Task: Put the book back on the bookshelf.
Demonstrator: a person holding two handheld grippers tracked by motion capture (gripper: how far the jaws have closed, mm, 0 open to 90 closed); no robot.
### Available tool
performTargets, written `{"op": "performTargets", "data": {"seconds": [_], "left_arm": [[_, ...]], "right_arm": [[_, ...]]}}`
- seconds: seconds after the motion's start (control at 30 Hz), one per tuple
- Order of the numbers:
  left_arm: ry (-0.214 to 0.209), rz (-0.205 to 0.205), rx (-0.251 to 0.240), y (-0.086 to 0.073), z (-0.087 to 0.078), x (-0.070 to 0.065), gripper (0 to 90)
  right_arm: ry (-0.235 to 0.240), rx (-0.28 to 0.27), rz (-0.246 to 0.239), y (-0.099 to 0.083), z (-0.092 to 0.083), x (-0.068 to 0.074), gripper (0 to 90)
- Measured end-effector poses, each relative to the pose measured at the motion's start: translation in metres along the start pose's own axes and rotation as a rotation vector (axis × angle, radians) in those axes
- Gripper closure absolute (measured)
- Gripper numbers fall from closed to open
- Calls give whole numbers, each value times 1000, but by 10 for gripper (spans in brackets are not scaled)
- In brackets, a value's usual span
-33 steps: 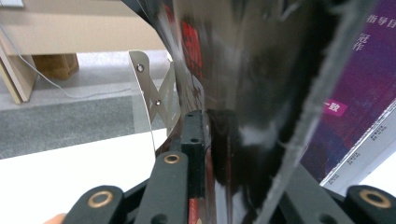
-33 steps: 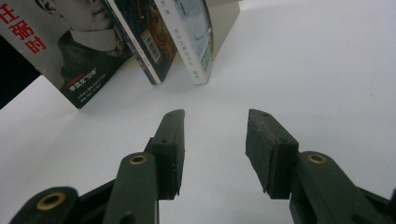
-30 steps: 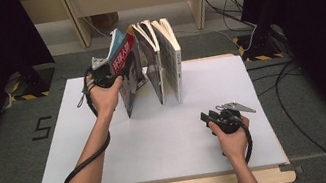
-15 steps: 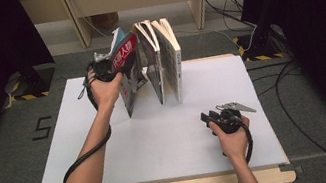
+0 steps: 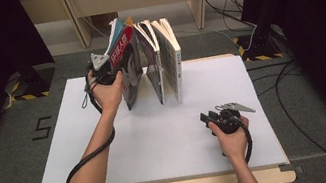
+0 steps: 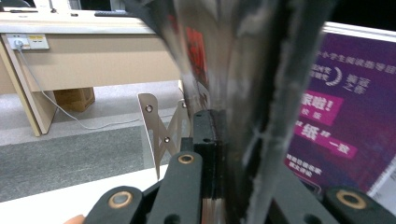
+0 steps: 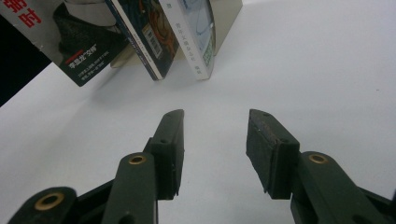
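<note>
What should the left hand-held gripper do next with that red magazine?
Probably lift it gently up and out of the row. The left hand-held gripper is shut on the red magazine, which leans beside two standing books.

The left gripper has just closed on the red-covered magazine, leaning beside two upright books on the white surface; the right gripper rests apart.

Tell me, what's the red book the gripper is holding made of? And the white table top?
The red book looks like paper with a glossy printed cover; light glints off it in the left gripper view. The table top looks like a smooth, matte white board, maybe laminate over the wood showing at its near edge.
</note>
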State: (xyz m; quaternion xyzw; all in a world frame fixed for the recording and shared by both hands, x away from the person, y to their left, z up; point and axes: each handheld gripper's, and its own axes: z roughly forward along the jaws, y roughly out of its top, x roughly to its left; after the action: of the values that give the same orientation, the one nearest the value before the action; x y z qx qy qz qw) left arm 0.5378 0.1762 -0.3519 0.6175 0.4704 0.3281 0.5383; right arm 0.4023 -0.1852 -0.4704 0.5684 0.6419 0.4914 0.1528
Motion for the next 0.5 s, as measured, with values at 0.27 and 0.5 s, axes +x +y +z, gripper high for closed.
{"op": "performTargets", "data": {"seconds": [0.27, 0.5], "left_arm": [[20, -9, -8, -15, 12, 1, 861], [26, -2, 12, -13, 12, 2, 855]], "right_arm": [[2, 1, 3, 0, 0, 0, 575], [2, 1, -7, 0, 0, -1, 575]]}}
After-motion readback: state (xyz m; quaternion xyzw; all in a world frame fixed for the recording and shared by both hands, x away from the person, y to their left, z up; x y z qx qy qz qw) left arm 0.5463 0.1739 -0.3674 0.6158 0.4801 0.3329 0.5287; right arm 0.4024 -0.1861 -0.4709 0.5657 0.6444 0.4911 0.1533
